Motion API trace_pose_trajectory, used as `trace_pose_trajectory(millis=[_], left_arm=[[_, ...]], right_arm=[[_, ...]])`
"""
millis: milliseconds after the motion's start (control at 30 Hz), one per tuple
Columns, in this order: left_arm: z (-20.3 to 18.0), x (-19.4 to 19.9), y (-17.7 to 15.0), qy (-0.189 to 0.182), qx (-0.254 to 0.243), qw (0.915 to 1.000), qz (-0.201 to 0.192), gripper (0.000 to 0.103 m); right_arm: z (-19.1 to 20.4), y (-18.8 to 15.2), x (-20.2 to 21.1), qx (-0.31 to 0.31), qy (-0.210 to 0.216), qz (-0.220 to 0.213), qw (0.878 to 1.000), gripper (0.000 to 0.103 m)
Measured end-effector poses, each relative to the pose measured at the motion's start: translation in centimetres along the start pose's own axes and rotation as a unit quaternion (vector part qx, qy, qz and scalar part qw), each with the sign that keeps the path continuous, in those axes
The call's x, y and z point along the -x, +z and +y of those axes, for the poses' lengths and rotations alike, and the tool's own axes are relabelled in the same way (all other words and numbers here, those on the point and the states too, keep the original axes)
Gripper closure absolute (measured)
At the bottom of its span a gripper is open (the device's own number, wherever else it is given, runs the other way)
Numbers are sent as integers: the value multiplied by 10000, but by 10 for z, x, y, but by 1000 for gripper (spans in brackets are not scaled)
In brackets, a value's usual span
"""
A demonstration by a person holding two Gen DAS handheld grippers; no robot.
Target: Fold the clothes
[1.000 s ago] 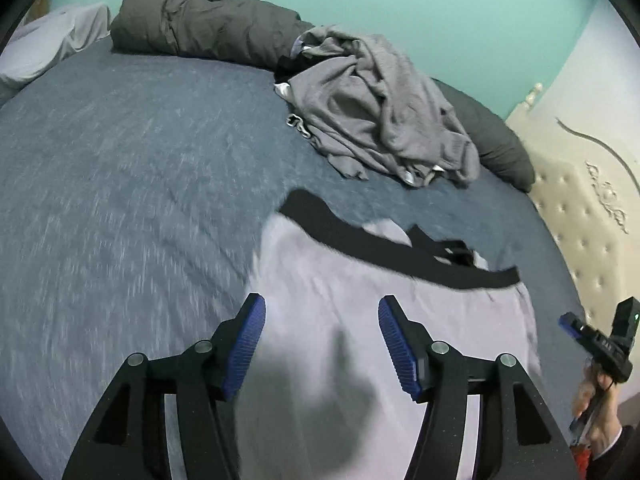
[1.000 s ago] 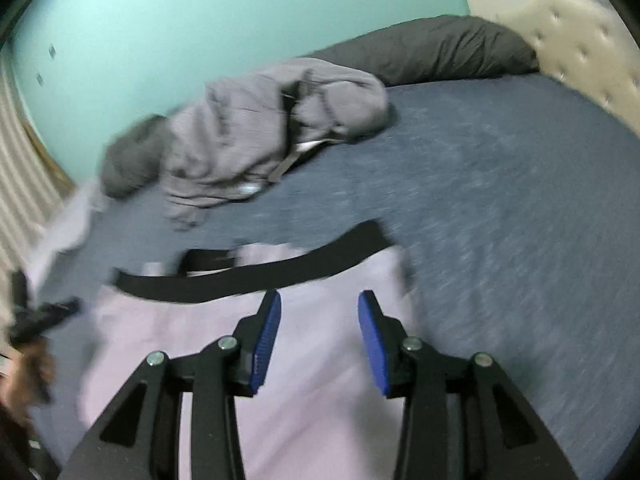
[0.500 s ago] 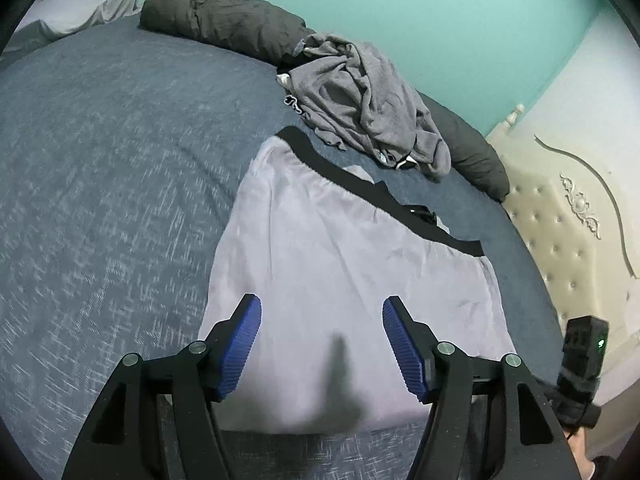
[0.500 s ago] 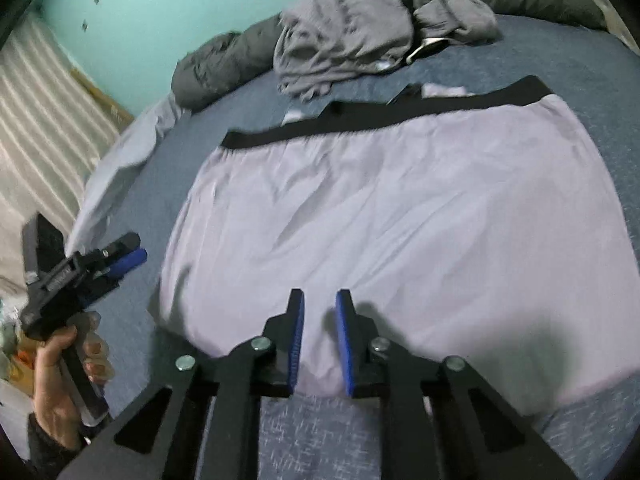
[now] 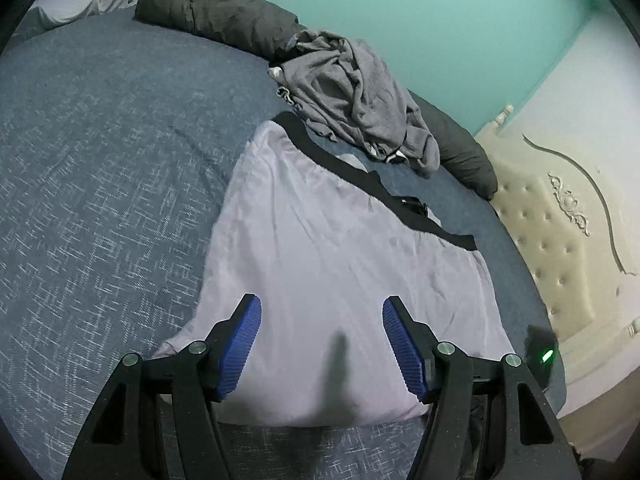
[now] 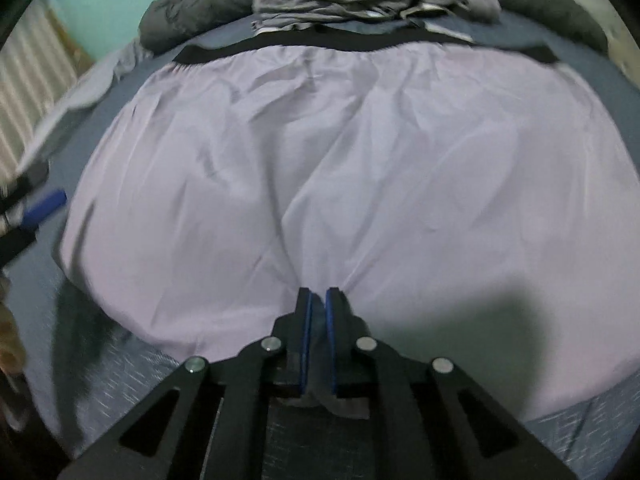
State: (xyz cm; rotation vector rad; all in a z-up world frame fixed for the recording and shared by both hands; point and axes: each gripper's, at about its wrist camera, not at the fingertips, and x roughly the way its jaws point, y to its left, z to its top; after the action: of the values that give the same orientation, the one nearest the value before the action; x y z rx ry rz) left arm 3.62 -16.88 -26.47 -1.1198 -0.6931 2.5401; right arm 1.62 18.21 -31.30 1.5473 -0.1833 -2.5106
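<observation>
Right now the lilac garment (image 6: 340, 152) lies spread flat on the blue-grey bed (image 5: 100, 184), black waistband (image 6: 320, 42) at the far edge, hem at the near edge. Just beyond the waistband sits a crumpled grey clothes pile (image 5: 352, 92), w/ dark pillows (image 5: 212, 8) behind it.

Right gripper (image 6: 318, 296) is pinched down on the near hem, approx. mid-width; creases fan out from the pinch, and a bit of cloth shows between the blue pads (image 6: 306, 320). Left gripper (image 5: 322, 344) hovers over the near left part of the garment, jaws spread wide, nothing in them.

Handling, as a judgement: thin, light, limp fabric w/ a slight sheen, so prob. slippery and quick to bunch or slide on the bedcover. The waistband looks thicker and firmer, i.e. the surest place to hold. Corners and hem edges suit a pinch better than the middle, where the layers may separate. A single mid-hem hold could let both sides droop, so a second hold at a corner would help.
</observation>
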Motion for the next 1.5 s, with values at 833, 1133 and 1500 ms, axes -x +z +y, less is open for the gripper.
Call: trace_pose_trajectory(millis=[833,1133,1500], left_arm=[[9,-4,5,-170,47,9998,35,36],[19,-7,9,-185,130,9997,51,35],[33,-2,12,-204,253,9994,-85,35]], right_arm=[[-20,5,16,-631,316,9,9975,99],[-23,83,-8,-569,77,145,9982,99],[-40,163,-53,-912,-126,328,9952,99]])
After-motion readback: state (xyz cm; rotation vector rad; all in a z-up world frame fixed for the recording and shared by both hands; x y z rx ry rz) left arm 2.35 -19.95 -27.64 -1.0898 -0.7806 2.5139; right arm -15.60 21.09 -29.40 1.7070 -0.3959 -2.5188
